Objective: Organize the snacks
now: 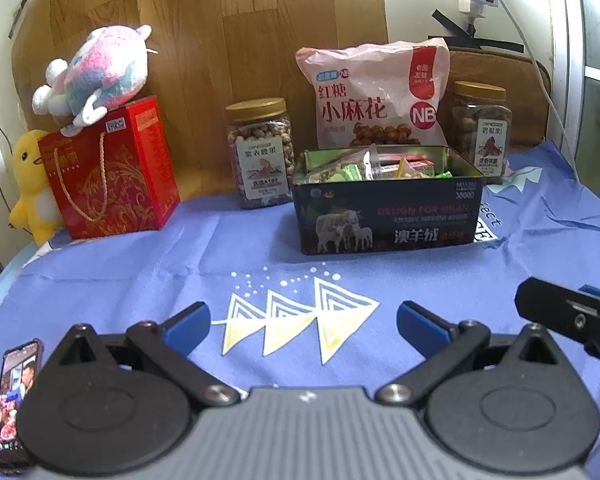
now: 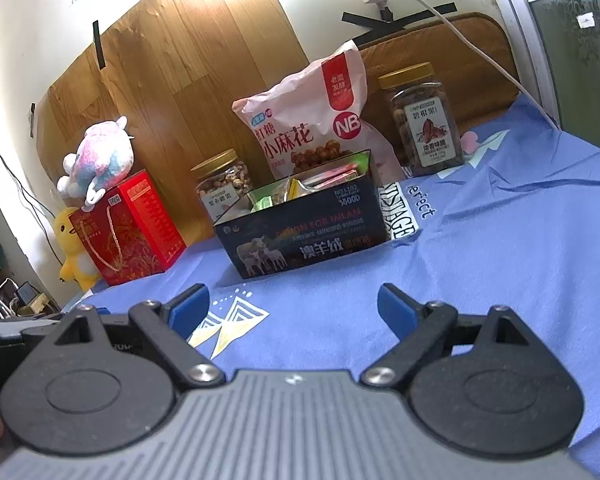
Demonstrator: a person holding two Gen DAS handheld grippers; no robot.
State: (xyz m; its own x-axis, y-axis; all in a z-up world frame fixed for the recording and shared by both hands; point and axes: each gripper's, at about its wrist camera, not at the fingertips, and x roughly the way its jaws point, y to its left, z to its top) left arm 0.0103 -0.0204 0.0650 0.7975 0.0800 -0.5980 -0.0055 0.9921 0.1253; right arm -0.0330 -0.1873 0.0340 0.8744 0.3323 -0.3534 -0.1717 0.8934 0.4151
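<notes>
Hovering over bare blue cloth (image 1: 148, 272), the left gripper (image 1: 302, 322) and right gripper (image 2: 294, 306) both stand spread and empty; the snack tin (image 1: 384, 216) sits beyond them, backed by jars (image 1: 262, 152) and a bag (image 1: 374, 96).
</notes>
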